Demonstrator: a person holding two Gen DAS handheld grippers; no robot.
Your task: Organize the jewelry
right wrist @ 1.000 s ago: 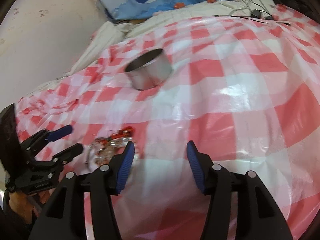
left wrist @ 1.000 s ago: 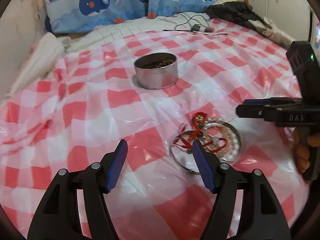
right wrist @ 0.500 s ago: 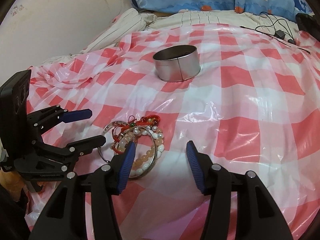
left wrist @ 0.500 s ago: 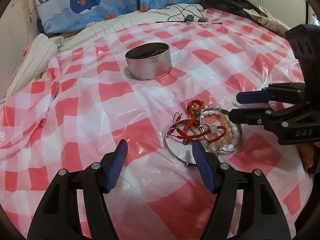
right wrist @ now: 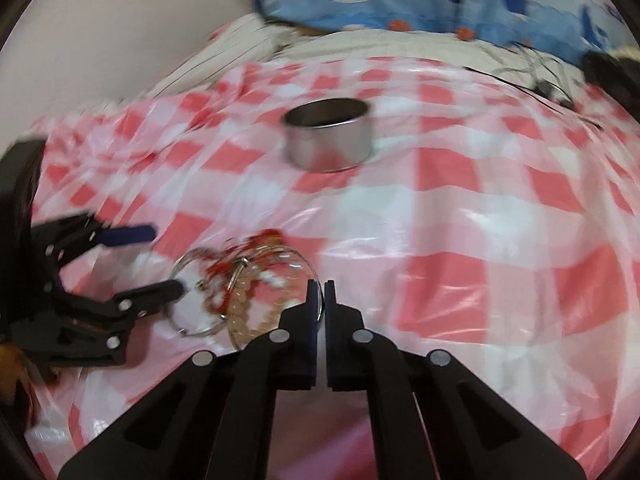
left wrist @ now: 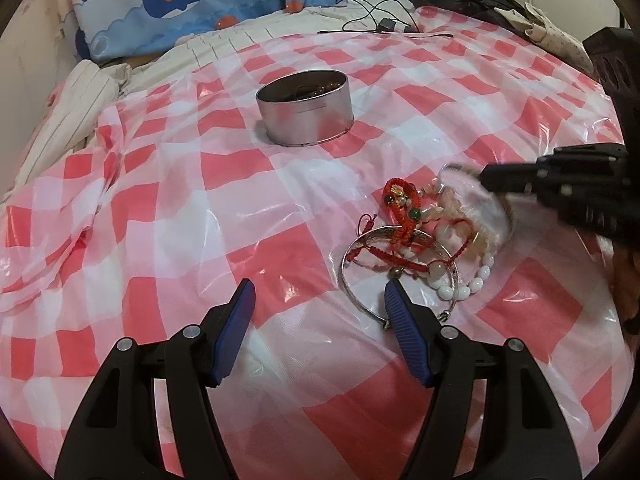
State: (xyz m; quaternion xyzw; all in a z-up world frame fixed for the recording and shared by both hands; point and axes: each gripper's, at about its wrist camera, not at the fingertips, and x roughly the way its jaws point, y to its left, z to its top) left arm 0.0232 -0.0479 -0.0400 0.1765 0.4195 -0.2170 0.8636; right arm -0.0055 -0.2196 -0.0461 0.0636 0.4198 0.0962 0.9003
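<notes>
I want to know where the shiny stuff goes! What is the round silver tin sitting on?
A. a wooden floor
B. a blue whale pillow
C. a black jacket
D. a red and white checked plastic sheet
D: the round silver tin stands upright on the red and white checked plastic sheet, up beyond the jewelry pile.

Right gripper (right wrist: 319, 289) pinched closed; left gripper (left wrist: 320, 300) agape.

black plastic grippers (left wrist: 320, 316) with ribbed blue pads (left wrist: 406, 338) and silver screws

No legible text or labels anywhere.
</notes>
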